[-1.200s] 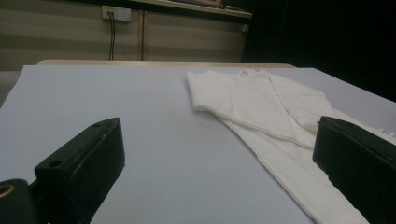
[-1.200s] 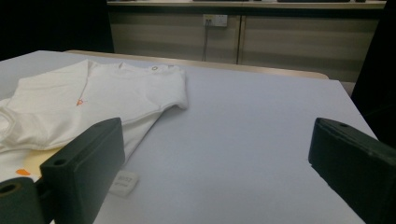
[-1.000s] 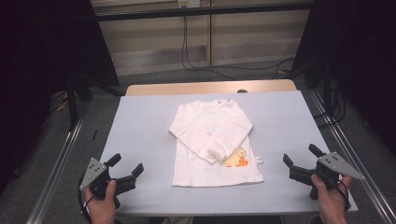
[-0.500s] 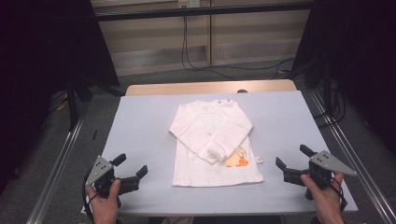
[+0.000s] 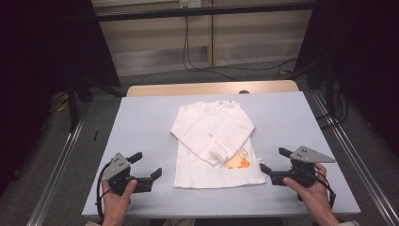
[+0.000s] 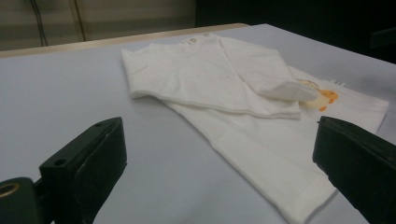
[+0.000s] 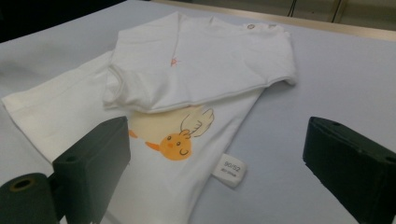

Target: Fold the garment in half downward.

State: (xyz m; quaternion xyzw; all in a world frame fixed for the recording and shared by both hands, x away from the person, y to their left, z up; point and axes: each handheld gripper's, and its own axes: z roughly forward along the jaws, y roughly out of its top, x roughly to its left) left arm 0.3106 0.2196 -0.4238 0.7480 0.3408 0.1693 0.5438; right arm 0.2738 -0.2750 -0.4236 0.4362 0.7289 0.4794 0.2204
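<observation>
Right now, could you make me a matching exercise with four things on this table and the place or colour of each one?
Things:
1. shirt
2. chick print
3. size tag
4. buttons

Places or colours:
A. orange, partly under a folded sleeve
B. at the neck, on the far end
C. white, flat in the middle of the table, sleeves folded over the front
D. small white piece at the side seam, near the chick

Pairs: 1-C, 2-A, 3-D, 4-B
</observation>
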